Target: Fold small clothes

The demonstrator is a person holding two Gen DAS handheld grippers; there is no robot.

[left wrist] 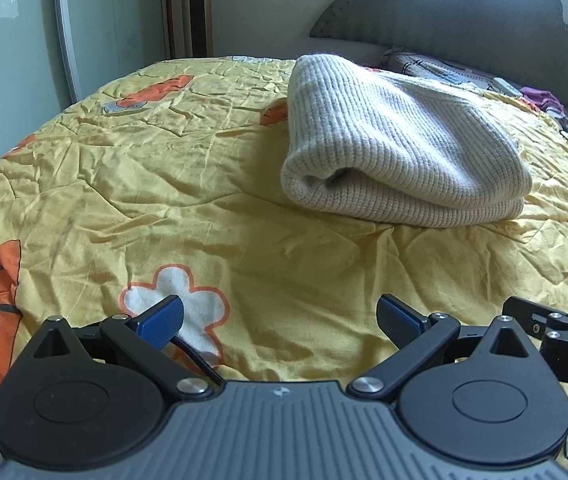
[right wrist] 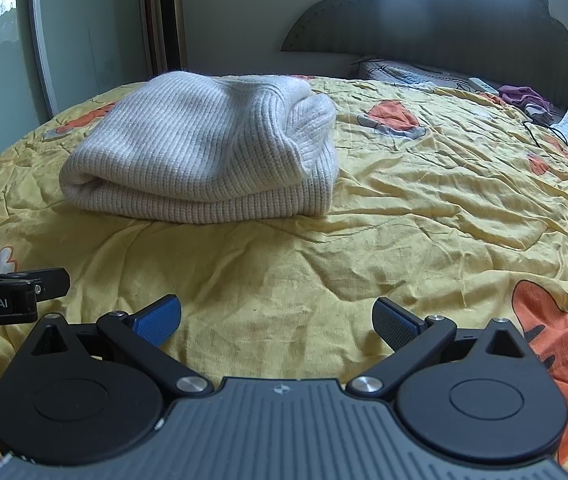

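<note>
Folded sweater (left wrist: 400,148) mid-bed, bare yellow quilt (left wrist: 204,184) all round, my left claw (left wrist: 280,320) and right claw (right wrist: 277,319) wide apart, empty, perhaps just above the quilt.

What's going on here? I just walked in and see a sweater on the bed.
A person holds a gripper in each hand. The cream sweater lies folded on the yellow bedspread. Both the left gripper and the right gripper are open, empty, and set back from it, side by side.
</note>
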